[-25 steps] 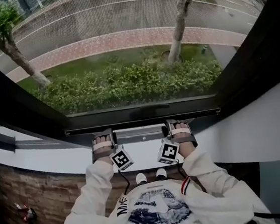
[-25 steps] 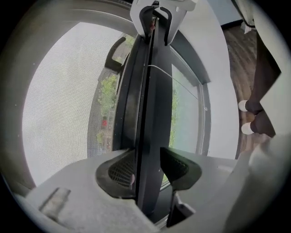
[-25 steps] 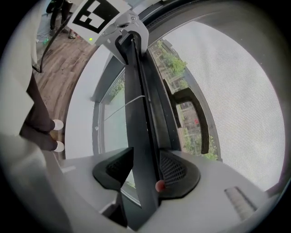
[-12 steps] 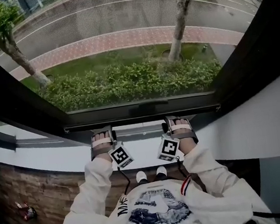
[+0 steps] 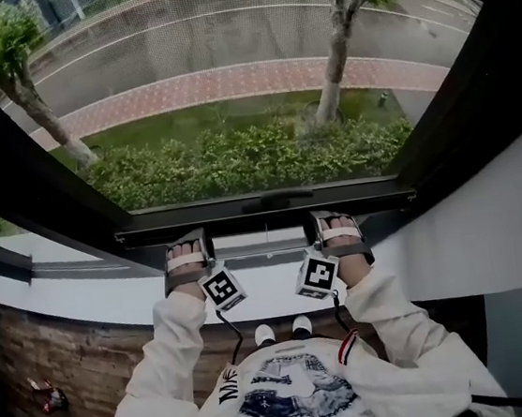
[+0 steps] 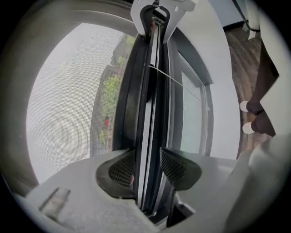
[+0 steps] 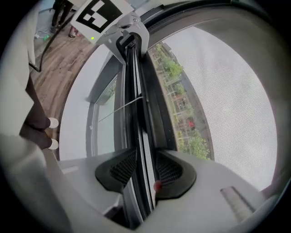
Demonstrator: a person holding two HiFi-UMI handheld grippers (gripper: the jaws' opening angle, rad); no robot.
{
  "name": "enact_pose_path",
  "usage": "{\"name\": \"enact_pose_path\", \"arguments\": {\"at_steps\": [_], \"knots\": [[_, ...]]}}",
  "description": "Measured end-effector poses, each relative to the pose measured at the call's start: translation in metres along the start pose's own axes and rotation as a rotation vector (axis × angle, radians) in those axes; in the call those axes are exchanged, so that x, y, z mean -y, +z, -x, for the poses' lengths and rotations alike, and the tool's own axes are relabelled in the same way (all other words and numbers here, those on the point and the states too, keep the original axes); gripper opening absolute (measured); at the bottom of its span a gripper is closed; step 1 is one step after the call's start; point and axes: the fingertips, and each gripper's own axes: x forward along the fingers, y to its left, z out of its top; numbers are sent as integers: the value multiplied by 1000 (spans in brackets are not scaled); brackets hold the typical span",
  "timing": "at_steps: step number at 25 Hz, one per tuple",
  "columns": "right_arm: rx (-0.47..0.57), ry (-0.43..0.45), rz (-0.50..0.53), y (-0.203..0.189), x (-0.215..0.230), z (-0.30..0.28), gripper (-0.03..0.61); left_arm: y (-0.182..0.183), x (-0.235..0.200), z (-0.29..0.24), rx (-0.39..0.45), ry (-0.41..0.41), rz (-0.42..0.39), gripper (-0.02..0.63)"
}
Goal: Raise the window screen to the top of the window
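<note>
- Screen rail is sitting low, near the bottom of the window frame.
- Left hand-held gripper is clamping the rail.
- Right hand-held gripper is clamping it too, nearby.

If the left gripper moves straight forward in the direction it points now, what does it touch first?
The screen bar: the left gripper is shut on it. Behind it, the dark window frame seems to come next, though depth is unclear.
</note>
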Motion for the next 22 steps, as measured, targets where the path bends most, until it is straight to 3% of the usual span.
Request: {"name": "enact_pose_path", "arguments": {"at_steps": [4,17,22], "knots": [[18,-22,-36,6,17,12,137,1,-17,8,7,44,-1,173],[35,-181,-8,6,65,33,127,3,-64,36,20,144,-2,173],[31,-230,-40,5,84,45,129,5,-87,45,3,225,-27,173]]}}
